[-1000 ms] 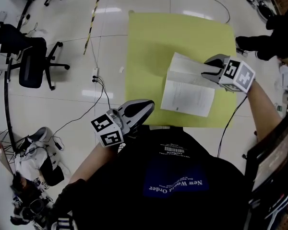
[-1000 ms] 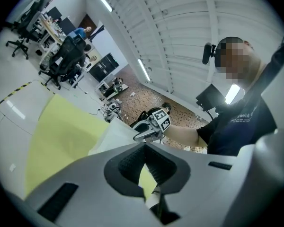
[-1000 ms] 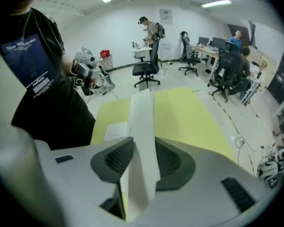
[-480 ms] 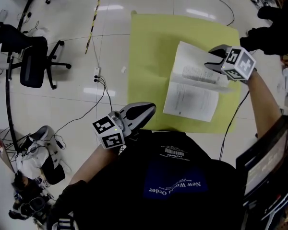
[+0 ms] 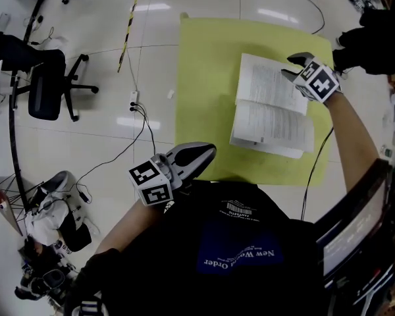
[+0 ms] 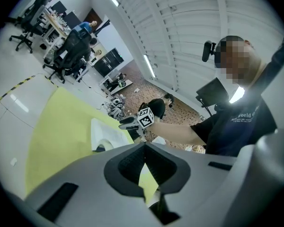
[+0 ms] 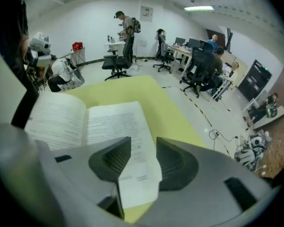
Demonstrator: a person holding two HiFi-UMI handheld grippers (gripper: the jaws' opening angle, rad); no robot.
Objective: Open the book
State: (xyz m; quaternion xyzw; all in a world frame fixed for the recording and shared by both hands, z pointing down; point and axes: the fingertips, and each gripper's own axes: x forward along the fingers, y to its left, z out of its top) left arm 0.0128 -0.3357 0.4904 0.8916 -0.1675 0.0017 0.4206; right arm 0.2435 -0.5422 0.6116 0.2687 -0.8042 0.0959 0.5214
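The book (image 5: 271, 108) lies open on the yellow mat (image 5: 207, 78), its two white printed pages spread flat. My right gripper (image 5: 293, 66) hangs over the book's far right corner, pointing steeply down. In the right gripper view its jaws (image 7: 143, 157) stand apart, with the edge of a page (image 7: 132, 141) in the gap and no pad pressing on it. My left gripper (image 5: 207, 151) hovers at the mat's near edge, close to my body, away from the book. It is shut with nothing in it (image 6: 144, 145). The left gripper view also shows the book (image 6: 104, 131) and the right gripper (image 6: 125, 123).
The mat lies on a glossy white floor. To the left are an office chair (image 5: 49, 84), a power strip with cables (image 5: 133, 103) and a black-and-yellow tape line (image 5: 128, 22). A person in black (image 5: 375, 41) stands beyond the mat's far right corner. A monitor (image 5: 362, 222) is at my right.
The right gripper swung toward the mat's far side, carrying the lifted pages over, and the book now lies spread open. The left gripper has barely moved.
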